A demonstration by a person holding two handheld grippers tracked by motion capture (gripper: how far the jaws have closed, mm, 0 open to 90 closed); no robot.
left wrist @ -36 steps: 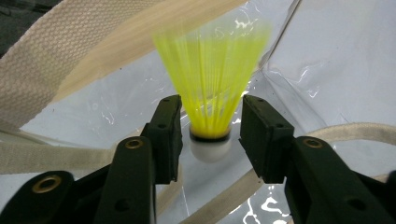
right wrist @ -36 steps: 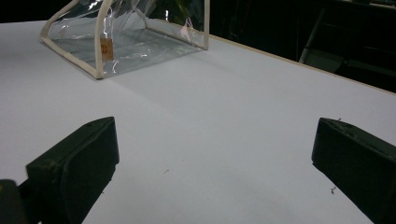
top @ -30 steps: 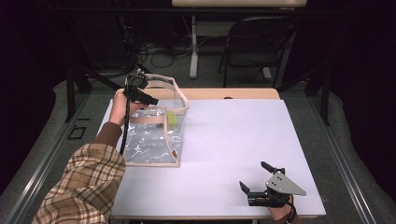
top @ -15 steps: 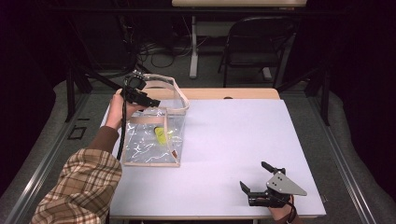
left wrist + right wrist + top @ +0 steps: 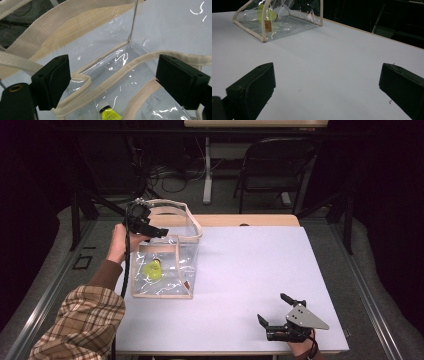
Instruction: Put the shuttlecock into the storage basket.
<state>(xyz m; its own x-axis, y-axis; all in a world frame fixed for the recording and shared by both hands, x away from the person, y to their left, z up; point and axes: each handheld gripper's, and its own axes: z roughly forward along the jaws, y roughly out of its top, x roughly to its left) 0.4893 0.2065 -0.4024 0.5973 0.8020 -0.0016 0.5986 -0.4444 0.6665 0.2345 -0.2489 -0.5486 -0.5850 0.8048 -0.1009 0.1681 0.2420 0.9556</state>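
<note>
A clear plastic bag (image 5: pixel 165 265) with beige trim stands open at the table's left. A yellow shuttlecock (image 5: pixel 152 269) lies on its bottom. My left gripper (image 5: pixel 158 231) hovers over the bag's near-left rim, and its jaws have just been opening. In the left gripper view the gripper (image 5: pixel 112 75) is open above the beige rim strap (image 5: pixel 117 75), pressing on nothing, with the shuttlecock (image 5: pixel 109 115) below. My right gripper (image 5: pixel 274 311) rests open at the table's front right. The right gripper view has the gripper (image 5: pixel 327 85) empty and the bag (image 5: pixel 282 22) far off.
The white table (image 5: pixel 250 265) has a wooden strip along its far edge. A folding chair (image 5: pixel 275 165) and a desk leg with cables stand behind it on the dark floor. A plaid sleeve (image 5: pixel 82 320) comes in at the lower left.
The shuttlecock has dropped from the bag's upper part, near the left gripper, to the bottom. The left gripper has drawn back toward the left rim. The right gripper has kept still.
</note>
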